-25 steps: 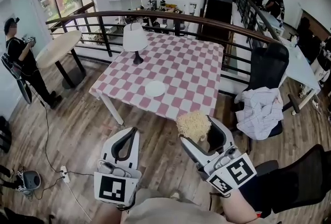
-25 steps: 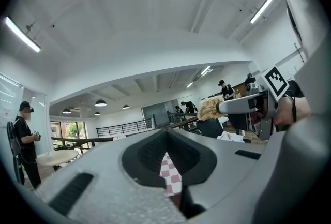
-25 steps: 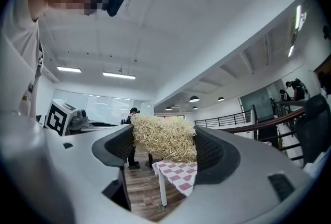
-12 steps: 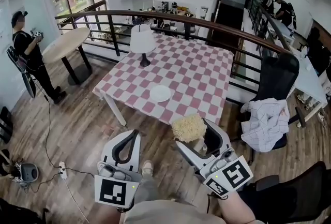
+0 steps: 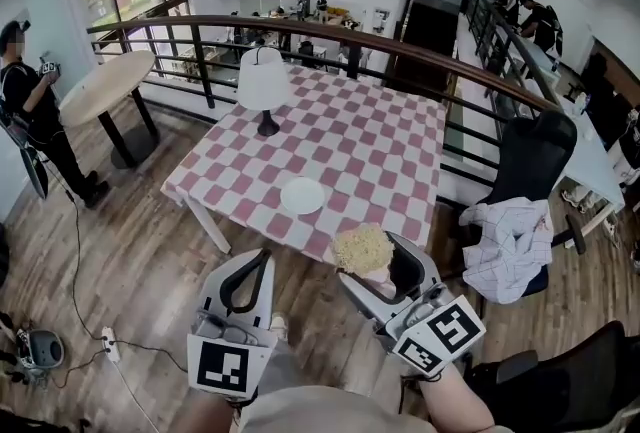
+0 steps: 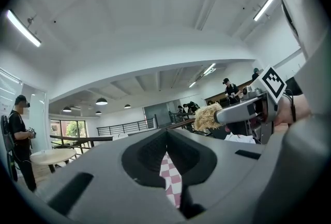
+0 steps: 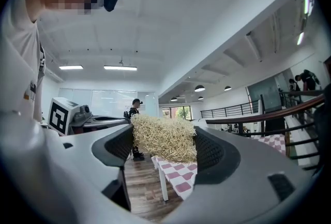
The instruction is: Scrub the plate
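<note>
Plate [image 5: 302, 195], white and round, lies on checked table [image 5: 372, 136]; right claw [image 5: 372, 259] grips frizzy scrubber [image 5: 358, 245], left claw [image 5: 257, 259] clenched

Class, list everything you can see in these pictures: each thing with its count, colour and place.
table: one, pink-and-white check cloth, centre
plate: one, white, near the table's front edge
lamp: one, white, table's far left corner
round table: one, beige, left
chairs: two, black, right and lower right
shirt: one, pale, on the nearer-table chair
railing: one, dark, behind the table
scrubber: one, straw-coloured, between the right gripper's jaws
left gripper: grey, shut, empty
right gripper: grey, shut on the scrubber
</note>
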A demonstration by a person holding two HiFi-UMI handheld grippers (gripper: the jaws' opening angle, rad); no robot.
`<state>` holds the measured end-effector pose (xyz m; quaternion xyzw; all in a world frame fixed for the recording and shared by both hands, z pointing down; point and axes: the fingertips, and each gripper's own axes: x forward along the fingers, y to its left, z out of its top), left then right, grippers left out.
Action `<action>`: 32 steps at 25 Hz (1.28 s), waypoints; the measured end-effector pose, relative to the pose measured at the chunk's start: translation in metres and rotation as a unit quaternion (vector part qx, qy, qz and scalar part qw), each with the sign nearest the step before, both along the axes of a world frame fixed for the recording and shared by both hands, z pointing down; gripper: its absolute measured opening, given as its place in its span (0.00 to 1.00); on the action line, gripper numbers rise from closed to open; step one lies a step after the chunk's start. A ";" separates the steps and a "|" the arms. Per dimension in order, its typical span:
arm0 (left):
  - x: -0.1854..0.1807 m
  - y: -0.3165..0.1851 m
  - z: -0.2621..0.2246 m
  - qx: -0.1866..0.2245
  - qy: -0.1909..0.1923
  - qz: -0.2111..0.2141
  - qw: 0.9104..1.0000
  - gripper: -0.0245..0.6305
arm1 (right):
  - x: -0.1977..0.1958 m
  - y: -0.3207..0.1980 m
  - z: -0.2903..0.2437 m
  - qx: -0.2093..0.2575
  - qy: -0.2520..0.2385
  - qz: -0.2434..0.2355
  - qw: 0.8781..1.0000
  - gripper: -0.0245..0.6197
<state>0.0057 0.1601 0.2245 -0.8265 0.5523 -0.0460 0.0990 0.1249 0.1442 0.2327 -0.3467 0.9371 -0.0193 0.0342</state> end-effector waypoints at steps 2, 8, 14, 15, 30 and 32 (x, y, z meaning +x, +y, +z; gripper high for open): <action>-0.011 -0.018 0.003 -0.004 0.006 0.001 1.000 0.06 | -0.006 -0.020 0.007 -0.013 0.001 0.006 1.000 0.60; -0.045 -0.081 0.008 -0.020 0.009 0.005 1.000 0.06 | -0.034 -0.079 0.010 -0.026 0.010 0.019 0.999 0.60; -0.089 -0.152 0.005 -0.025 0.004 0.013 1.000 0.06 | -0.075 -0.147 0.008 -0.035 0.020 0.030 0.999 0.60; -0.096 -0.164 0.006 -0.027 0.002 0.015 1.000 0.06 | -0.082 -0.158 0.007 -0.035 0.022 0.033 0.999 0.60; -0.124 -0.288 0.018 -0.016 -0.028 0.127 0.991 0.06 | -0.130 -0.279 0.013 -0.039 0.048 0.081 0.995 0.60; -0.121 -0.297 0.024 -0.023 -0.015 0.123 0.992 0.06 | -0.124 -0.291 0.023 -0.046 0.049 0.082 0.994 0.60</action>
